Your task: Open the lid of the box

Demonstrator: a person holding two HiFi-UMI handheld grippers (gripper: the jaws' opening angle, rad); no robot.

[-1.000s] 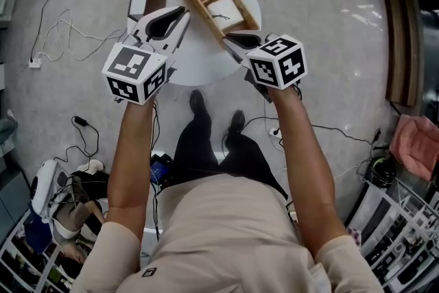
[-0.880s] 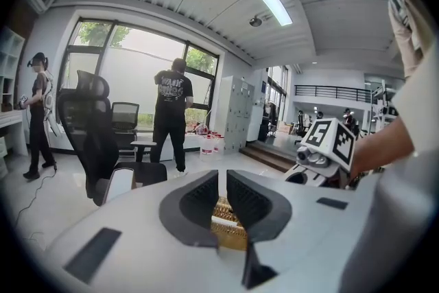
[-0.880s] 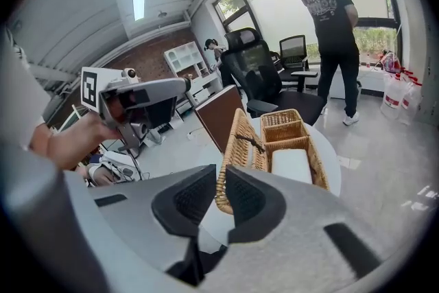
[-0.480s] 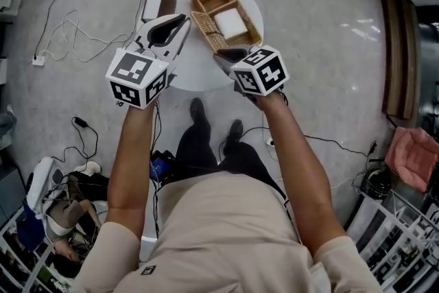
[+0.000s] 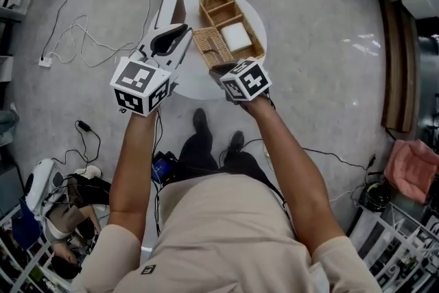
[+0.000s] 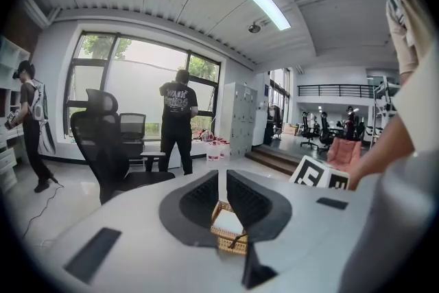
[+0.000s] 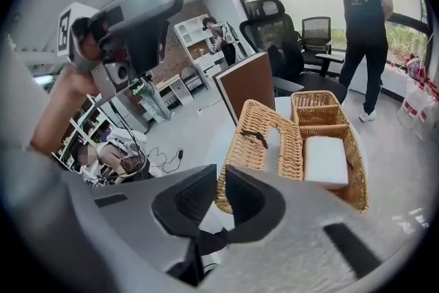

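Floor: grey polished floor point(image 5: 329, 44), cut off on every side.
Table: round white table point(image 5: 192, 82), near rim partly hidden.
Box: tan wicker box point(image 5: 218, 8), set on the table (white pad point(image 5: 236, 36) inside).
Lid: woven lid with dark handle point(image 5: 211, 46), laid over the near compartment.
Left gripper point(image 6: 222, 178): held raised left of the box, jaws slightly parted, empty.
Right gripper point(image 7: 221, 178): angled down at the box's near end, jaws just narrowed to a slit, nothing between.
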